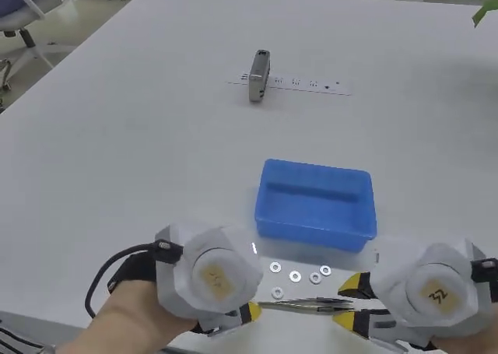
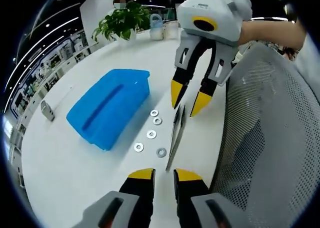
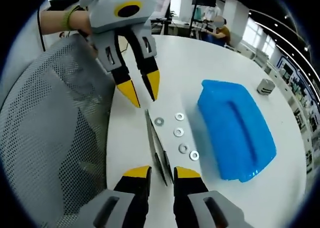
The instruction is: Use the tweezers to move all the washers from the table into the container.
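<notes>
Steel tweezers lie flat near the table's front edge, between my two grippers. My left gripper is open, with the tweezers' pointed tip just in front of its jaws. Opposite it, my right gripper is open too, its yellow fingers on either side of the tweezers' wide end without pinching it. Several washers lie loose between the tweezers and the blue container, whose inside looks bare.
A white power strip with a grey block on it lies further back on the white table. A grey mesh chair back stands at the table's front edge. An office chair is far left.
</notes>
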Demonstrator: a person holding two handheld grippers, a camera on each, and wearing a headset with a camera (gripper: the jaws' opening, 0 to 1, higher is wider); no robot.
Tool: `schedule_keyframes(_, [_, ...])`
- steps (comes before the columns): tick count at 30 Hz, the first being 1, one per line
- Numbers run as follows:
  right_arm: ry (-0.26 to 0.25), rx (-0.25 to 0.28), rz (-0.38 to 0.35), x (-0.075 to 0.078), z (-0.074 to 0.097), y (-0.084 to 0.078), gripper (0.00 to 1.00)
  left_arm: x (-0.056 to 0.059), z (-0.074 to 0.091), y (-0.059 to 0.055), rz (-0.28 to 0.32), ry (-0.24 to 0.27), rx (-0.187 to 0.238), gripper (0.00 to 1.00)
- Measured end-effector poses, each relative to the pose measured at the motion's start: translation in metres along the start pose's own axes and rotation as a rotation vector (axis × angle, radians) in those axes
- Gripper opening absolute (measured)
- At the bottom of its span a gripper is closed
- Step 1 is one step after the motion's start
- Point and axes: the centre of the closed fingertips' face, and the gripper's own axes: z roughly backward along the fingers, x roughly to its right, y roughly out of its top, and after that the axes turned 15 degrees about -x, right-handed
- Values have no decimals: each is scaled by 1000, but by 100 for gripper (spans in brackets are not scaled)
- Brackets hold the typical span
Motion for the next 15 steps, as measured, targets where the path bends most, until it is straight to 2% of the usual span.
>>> schedule_keyframes(10, [44,-23,82,-2,-9,1,9,5,-9,2,-61,-38,-17,1])
schedule_keyframes(15, [45,-3,88,2,-8,3,6,8,-14,1,-96,-55,-13,0])
